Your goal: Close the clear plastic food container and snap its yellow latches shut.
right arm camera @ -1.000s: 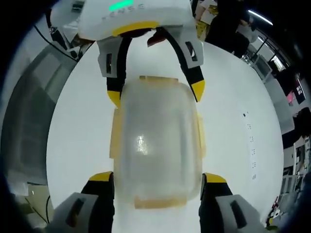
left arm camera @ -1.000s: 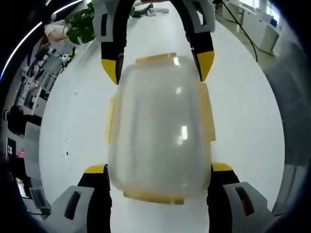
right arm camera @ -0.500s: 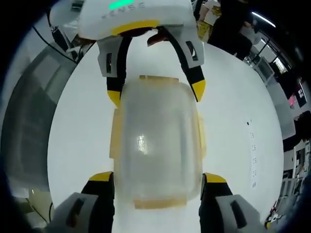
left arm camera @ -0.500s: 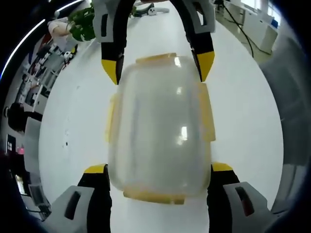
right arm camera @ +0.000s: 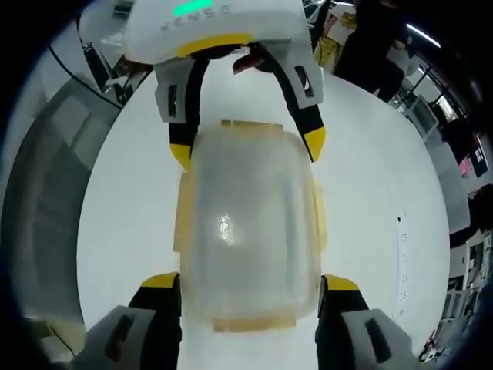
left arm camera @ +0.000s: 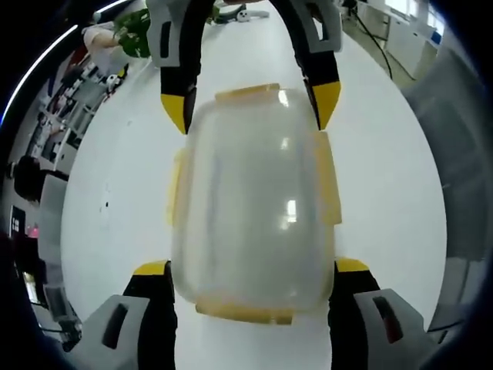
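The clear plastic food container (left arm camera: pixel 253 220), lid on, is held between the two grippers over the middle of the white tabletop (left arm camera: pixel 385 177); whether it rests on the surface cannot be told. The left gripper (left arm camera: pixel 253 276) clamps the near end, yellow-tipped jaws on both sides. From the far end the right gripper (left arm camera: pixel 250 104) grips the opposite end. In the right gripper view the container (right arm camera: pixel 248 231) shows yellow latches (right arm camera: pixel 183 212) along its sides and ends, lying flat
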Motion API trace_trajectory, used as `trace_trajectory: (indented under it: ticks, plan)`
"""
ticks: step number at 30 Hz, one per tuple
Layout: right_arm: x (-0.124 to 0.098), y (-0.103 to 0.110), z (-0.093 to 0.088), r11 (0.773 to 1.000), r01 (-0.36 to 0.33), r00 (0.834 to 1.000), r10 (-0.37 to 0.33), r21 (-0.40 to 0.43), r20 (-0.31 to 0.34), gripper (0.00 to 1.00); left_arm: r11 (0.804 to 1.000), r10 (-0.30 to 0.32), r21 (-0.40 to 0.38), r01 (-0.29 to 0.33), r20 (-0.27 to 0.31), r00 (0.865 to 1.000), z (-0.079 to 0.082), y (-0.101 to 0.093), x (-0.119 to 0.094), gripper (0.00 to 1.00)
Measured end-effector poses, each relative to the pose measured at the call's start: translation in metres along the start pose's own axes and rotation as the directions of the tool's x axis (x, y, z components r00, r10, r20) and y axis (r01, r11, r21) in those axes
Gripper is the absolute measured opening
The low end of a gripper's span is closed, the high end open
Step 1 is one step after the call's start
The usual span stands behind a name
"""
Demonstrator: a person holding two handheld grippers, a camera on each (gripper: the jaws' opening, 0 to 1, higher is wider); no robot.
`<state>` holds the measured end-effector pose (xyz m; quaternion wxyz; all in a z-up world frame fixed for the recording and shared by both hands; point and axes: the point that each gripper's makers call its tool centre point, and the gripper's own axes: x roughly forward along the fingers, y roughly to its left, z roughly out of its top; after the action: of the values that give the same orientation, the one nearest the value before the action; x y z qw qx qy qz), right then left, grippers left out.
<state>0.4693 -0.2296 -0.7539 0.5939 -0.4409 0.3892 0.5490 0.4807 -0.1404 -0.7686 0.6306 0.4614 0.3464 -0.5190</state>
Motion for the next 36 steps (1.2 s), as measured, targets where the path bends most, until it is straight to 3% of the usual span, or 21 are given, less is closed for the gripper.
trace_trajectory:
  ticks: [23, 36]
  plan:
    - [0.017, 0.008, 0.049, 1.0, 0.006, 1.0, -0.005, -0.011, 0.006, 0.71, 1.0, 0.003, -0.016, -0.003, -0.016, 1.0, -0.049, -0.008, -0.02, 0.79]
    - [0.019, 0.01, 0.053, 1.0, 0.008, 1.0, -0.008, -0.016, 0.007, 0.71, 1.0, 0.006, -0.026, -0.006, -0.012, 1.0, -0.052, -0.01, -0.021, 0.8]
